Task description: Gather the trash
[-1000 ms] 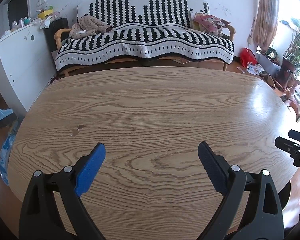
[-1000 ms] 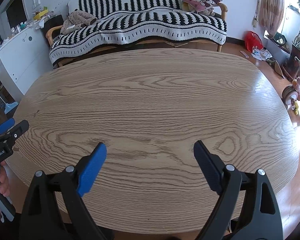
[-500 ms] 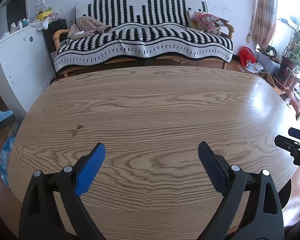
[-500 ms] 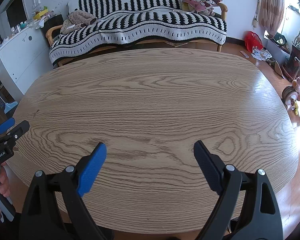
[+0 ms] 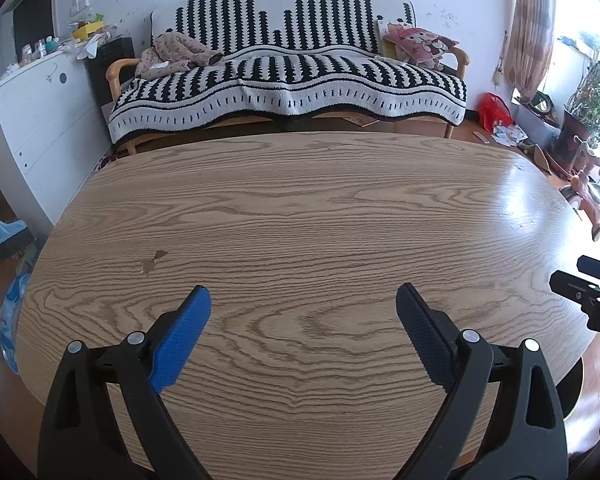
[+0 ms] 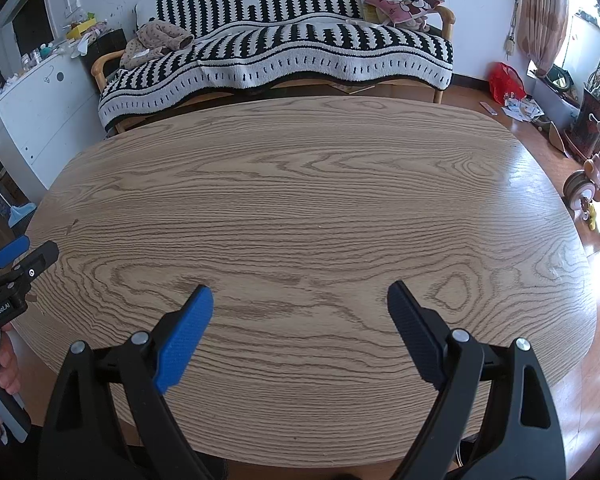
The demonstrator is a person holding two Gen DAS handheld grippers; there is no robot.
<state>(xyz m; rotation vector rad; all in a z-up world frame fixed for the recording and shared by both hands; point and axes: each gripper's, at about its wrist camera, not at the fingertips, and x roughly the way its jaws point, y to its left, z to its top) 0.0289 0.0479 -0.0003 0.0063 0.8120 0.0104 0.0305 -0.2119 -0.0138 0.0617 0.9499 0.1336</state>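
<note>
My left gripper (image 5: 303, 298) is open and empty, held over the near part of the oval wooden table (image 5: 300, 208). My right gripper (image 6: 300, 294) is open and empty over the same table (image 6: 300, 184). The right gripper also shows at the right edge of the left wrist view (image 5: 592, 288), and the left gripper at the left edge of the right wrist view (image 6: 20, 256). A small brown scrap or stain (image 5: 153, 261) lies on the table left of centre. No other trash shows on the table top.
A sofa with a black-and-white striped blanket (image 5: 288, 80) stands behind the table. A white cabinet (image 5: 32, 128) is at the left. A red bag (image 5: 494, 110), scattered papers (image 5: 508, 134), plants and a tricycle (image 6: 596, 184) are at the right on the floor.
Both views have shifted only slightly. The grippers stay open and empty.
</note>
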